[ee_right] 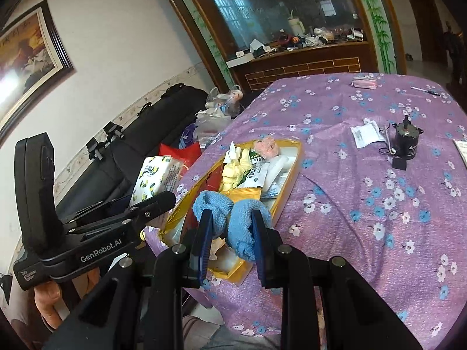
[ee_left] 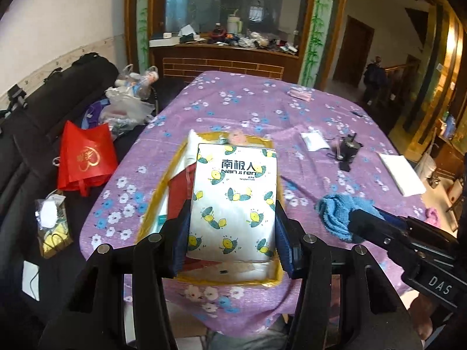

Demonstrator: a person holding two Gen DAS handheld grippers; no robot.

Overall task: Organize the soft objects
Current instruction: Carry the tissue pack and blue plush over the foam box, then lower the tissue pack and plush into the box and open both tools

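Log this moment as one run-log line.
left gripper: shut on tissue pack | right gripper: shut on blue cloth | both over yellow-rimmed box | table

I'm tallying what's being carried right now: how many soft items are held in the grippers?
2. A tissue pack is clamped in the left gripper above the yellow box; a blue cloth is held in the right gripper.

I looked across a table under a purple flowered cloth [ee_left: 254, 102]. Beyond it stood a brick-patterned wooden counter [ee_left: 221, 61] below a wide glass pane [ee_right: 280, 5] framed by bamboo-painted pillars [ee_left: 316, 29]. A dark sofa [ee_left: 43, 110] ran along the white wall, where a framed picture [ee_right: 26, 52] hung.
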